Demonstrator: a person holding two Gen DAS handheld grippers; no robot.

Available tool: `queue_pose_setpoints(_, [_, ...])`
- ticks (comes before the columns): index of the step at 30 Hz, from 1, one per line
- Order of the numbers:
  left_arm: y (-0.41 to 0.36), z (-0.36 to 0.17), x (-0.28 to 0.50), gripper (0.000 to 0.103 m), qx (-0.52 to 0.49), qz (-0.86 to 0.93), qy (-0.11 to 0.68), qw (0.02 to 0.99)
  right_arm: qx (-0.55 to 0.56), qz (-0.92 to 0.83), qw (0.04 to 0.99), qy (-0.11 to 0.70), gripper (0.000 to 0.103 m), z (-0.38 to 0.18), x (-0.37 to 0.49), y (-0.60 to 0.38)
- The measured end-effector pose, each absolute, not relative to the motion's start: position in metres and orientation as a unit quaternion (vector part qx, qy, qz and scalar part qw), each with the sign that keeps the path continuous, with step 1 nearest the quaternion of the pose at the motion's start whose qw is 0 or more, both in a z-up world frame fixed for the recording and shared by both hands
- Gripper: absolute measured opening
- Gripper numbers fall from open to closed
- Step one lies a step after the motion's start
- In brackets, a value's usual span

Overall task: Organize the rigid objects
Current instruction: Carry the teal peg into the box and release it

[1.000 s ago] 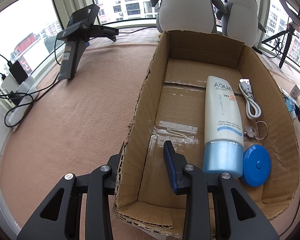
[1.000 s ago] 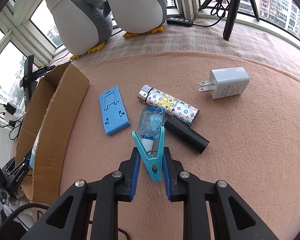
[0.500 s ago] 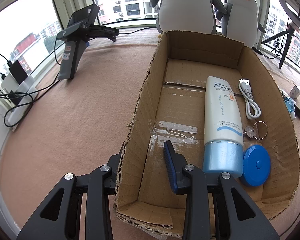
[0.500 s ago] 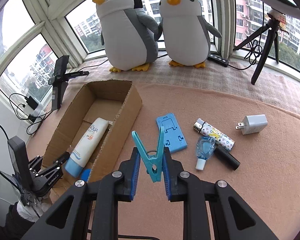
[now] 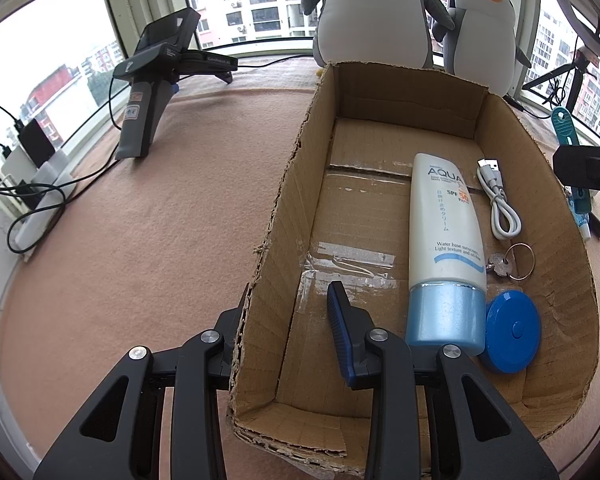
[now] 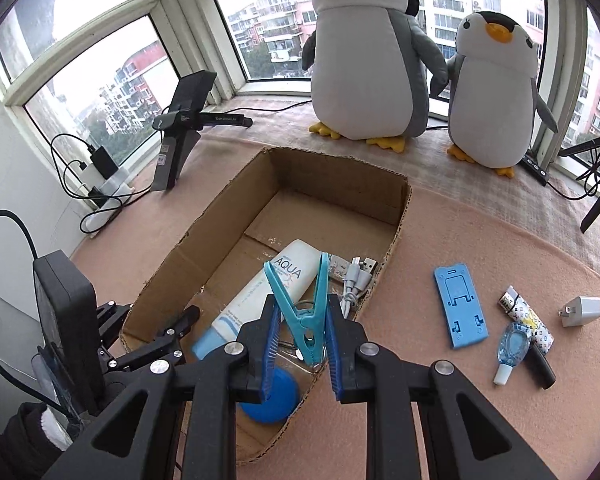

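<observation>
The white tube (image 5: 444, 220) in the box reads "AQUA", "SPF 50" and "Water base sunscreen".

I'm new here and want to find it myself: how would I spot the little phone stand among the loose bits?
Start at the cardboard box in front of the two plush penguins, then look at the pink mat just right of it. The phone stand lies flat there, nearest the box. It is the only flat, solid blue rectangular slab; its neighbours are a patterned lighter, a clear blue dispenser and a white charger.
</observation>
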State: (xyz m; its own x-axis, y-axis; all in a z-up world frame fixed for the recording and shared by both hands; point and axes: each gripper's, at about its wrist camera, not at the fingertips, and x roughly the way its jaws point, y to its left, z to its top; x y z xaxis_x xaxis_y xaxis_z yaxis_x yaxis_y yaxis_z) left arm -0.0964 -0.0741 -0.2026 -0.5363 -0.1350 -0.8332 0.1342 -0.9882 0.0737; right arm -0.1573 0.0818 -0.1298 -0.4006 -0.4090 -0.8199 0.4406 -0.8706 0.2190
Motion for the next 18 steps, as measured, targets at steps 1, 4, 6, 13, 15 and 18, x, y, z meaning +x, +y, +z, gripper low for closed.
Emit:
queue_pose_setpoints(1, [-0.075,-0.203,-0.097,0.032,0.475,-0.876,0.0,0.077,0.487,-0.835,0.255,0.018,0.019,-0.132,-0.157,0.079])
queue_pose_setpoints(4, [-0.075,-0.203,-0.097,0.032,0.475,-0.876,-0.001,0.077,0.489,-0.833,0.257,0.024,0.019,-0.137,-0.157,0.072])
queue_pose_setpoints(6, [-0.074,-0.203,-0.096,0.032,0.475,-0.876,0.0,0.077,0.491,-0.831,0.259,0.025,0.019,-0.139,-0.156,0.07])
queue_pose_setpoints(13, [-0.074,-0.203,-0.096,0.032,0.475,-0.877,0.0,0.077,0.487,-0.834,0.257,0.028,0.025,-0.138,-0.156,0.069])
queue_pose_setpoints(15, [-0.074,-0.203,-0.096,0.032,0.475,-0.877,0.0,0.077,0.481,-0.839,0.253,0.022,0.053,-0.135,-0.155,0.071])
queue_pose_setpoints(18, [-0.074,-0.203,-0.096,0.032,0.475,-0.877,0.0,0.077,0.475,-0.844,0.247,0.018,0.06,-0.131,-0.156,0.074])
